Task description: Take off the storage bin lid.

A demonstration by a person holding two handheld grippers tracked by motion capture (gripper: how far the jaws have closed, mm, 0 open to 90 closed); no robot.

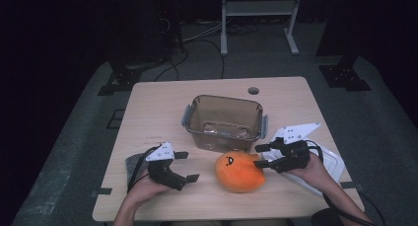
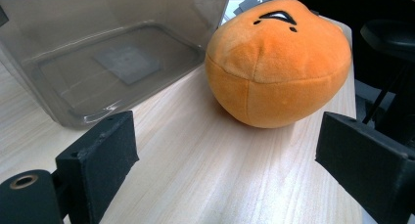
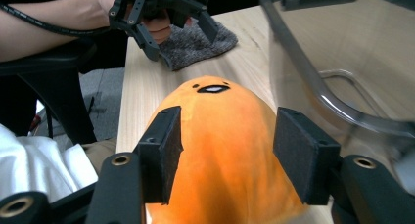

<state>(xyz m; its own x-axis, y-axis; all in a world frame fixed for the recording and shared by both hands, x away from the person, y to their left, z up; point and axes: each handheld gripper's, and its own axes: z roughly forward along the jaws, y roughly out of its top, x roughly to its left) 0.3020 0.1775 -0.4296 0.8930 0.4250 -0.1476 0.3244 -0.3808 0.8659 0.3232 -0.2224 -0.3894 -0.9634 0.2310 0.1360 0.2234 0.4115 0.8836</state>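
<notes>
An orange plush toy (image 1: 239, 171) with a small black face lies on the wooden table (image 1: 162, 107), in front of a clear plastic container (image 1: 224, 98). My right gripper (image 1: 257, 156) is open, with its jaws on either side of the plush toy's (image 3: 220, 136) right end and the pads (image 3: 166, 150) close against its sides. To the left of the toy, my left gripper (image 1: 190, 166) is open with nothing between its jaws, and it points at the plush (image 2: 276, 62) from a short way off. The container (image 2: 112, 62) holds nothing that I can see.
A grey cloth (image 1: 132, 163) lies under the left hand near the table's front left. A clear lid (image 1: 332, 164) lies under the right hand at the front right. A round hole (image 1: 253, 91) is in the table's far edge. Beyond the table stand dark stands and cables.
</notes>
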